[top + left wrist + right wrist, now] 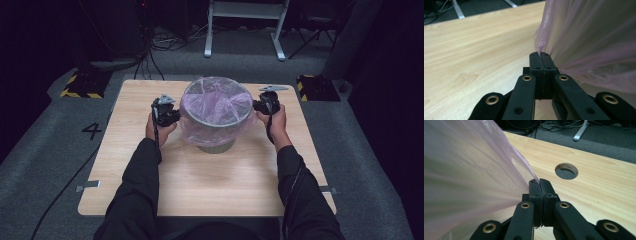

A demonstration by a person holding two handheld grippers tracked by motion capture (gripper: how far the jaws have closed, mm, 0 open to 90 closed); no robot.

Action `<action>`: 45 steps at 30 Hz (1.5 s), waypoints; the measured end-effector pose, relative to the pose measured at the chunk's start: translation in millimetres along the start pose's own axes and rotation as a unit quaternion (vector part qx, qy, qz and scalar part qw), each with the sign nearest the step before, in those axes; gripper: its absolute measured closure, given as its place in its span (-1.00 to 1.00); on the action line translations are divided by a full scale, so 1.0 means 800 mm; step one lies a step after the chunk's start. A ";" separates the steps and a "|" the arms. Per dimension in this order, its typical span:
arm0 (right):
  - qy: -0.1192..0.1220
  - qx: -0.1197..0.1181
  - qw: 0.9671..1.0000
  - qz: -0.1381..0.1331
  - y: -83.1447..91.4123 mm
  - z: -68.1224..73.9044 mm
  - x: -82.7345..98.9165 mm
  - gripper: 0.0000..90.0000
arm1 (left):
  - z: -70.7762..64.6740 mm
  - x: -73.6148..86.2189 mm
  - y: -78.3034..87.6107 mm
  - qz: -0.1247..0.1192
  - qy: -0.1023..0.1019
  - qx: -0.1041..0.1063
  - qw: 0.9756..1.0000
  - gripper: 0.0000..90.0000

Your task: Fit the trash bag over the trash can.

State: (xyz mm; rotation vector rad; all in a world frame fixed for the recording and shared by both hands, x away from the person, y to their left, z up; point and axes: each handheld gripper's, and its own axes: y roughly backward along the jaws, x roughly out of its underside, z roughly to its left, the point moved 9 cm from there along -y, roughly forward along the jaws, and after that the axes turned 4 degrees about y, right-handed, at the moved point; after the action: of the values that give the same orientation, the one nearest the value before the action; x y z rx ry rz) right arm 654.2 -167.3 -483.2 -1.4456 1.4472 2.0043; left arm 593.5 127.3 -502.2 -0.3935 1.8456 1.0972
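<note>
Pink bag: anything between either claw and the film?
Nothing visible. The left claw is shut on the pink bag beside the bin; the right claw pinches its opposite side.

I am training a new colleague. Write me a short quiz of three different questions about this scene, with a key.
1. True or false: the left gripper stands open.
2. What does the right gripper pinch? A) a cable B) the pink plastic bag C) nothing
3. Over which object is the bag pulled?

Key: 1. False, its jaws are shut on the bag's film. 2. B. 3. The round grey bin on the wooden table.
</note>
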 end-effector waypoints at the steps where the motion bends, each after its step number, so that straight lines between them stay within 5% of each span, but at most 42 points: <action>1: -0.002 0.000 1.000 0.001 0.000 -0.001 0.002 0.98 | 0.001 0.004 0.000 0.005 -0.003 -0.001 1.000 1.00; 5: 0.002 0.000 1.000 0.004 0.001 -0.001 0.011 0.97 | 0.009 0.012 0.007 -0.005 0.005 -0.013 1.000 0.93; 9: 0.018 0.002 1.000 0.005 0.006 0.001 0.018 0.85 | 0.014 0.017 0.019 -0.005 -0.015 -0.034 0.999 0.81; 11: 0.033 -0.001 0.999 -0.002 0.011 0.002 0.018 0.69 | 0.018 0.013 0.029 -0.013 -0.017 -0.062 0.998 0.38; 14: 0.051 0.000 0.999 -0.010 0.022 0.002 0.015 0.43 | 0.017 0.009 0.046 -0.019 -0.022 -0.074 0.997 -0.14; 17: 0.069 -0.001 0.997 -0.013 0.033 0.002 0.013 0.22 | 0.012 0.008 0.061 -0.018 -0.045 -0.080 0.996 -0.32; 23: 0.069 -0.001 0.997 -0.019 0.058 -0.004 0.009 -0.09 | -0.019 0.004 0.091 -0.031 -0.079 -0.037 0.996 -0.45; 31: 0.080 -0.004 0.996 -0.031 0.091 -0.001 0.011 -0.23 | -0.079 0.025 0.110 -0.011 -0.125 0.028 0.992 -0.54; 37: 0.103 -0.022 0.994 -0.039 0.119 0.017 0.014 -0.26 | -0.107 0.042 0.108 0.011 -0.150 0.041 0.988 -0.57; 45: 0.132 -0.056 0.988 -0.051 0.146 0.052 0.027 -0.36 | -0.119 0.064 0.103 0.027 -0.161 0.053 0.985 -0.56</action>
State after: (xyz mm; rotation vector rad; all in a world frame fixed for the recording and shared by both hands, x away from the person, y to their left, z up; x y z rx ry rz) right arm 540.6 -193.4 -436.0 -1.8514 1.3444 1.9168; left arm 461.0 103.4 -485.1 -0.0961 1.6258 1.0276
